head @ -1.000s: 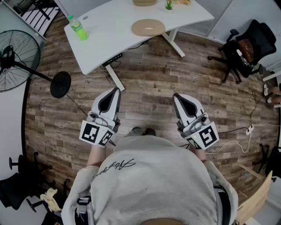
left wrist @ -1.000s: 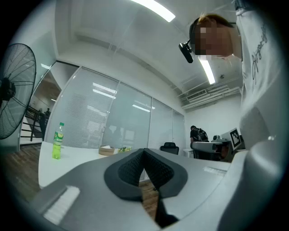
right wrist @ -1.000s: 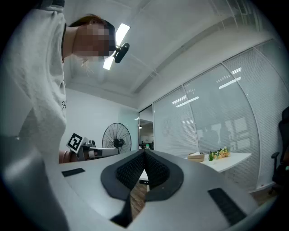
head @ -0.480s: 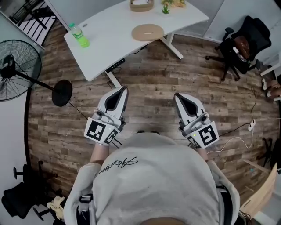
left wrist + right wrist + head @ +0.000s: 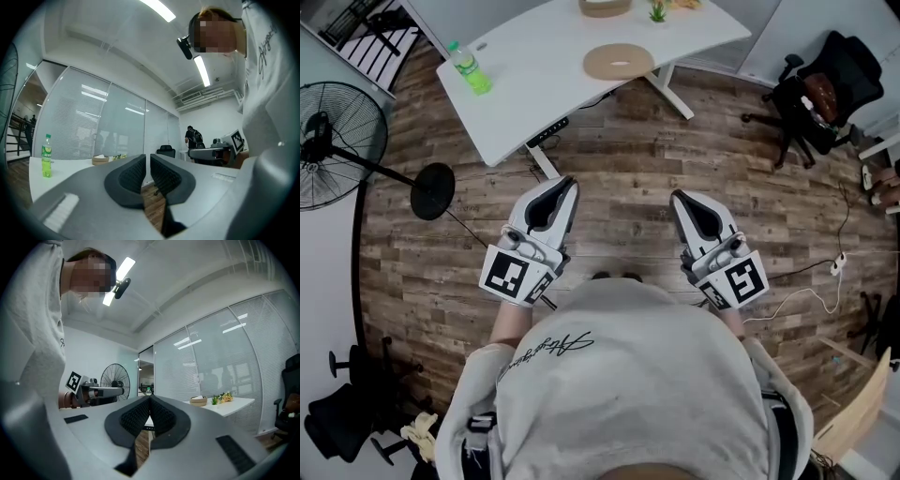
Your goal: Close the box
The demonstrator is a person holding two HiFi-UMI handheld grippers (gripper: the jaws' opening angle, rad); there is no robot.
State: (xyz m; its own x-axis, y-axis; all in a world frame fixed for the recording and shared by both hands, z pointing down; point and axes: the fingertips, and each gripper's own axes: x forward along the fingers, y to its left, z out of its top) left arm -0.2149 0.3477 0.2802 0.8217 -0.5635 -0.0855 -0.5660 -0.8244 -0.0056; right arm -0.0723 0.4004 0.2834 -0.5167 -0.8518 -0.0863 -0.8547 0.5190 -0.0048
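Wood-plank floor [image 5: 628,169] under a standing person, with both tools held level at waist height over bare boards. Left gripper [image 5: 565,185]: fingers [image 5: 132,172] pressed together, nothing between them. Right gripper [image 5: 680,197]: fingers [image 5: 136,416] likewise closed on nothing. Item for the task: tan round box [image 5: 605,6] at the far edge of the white counter [image 5: 534,84], cut off by the top of the head view, just beside a small plant [image 5: 659,11]. Tan disc [image 5: 619,62], probably the lid, lies flat nearer the front edge, apart from the box. Green bottle [image 5: 469,67] stands at the counter's left end, well clear. Status, as judged: closing not yet begun, box out of reach. Handling note: approach the counter first, spread one pair of fingers, take the disc by its rim, keep it level and centre it over the box before lowering. The spare gripper may steady the box wall.
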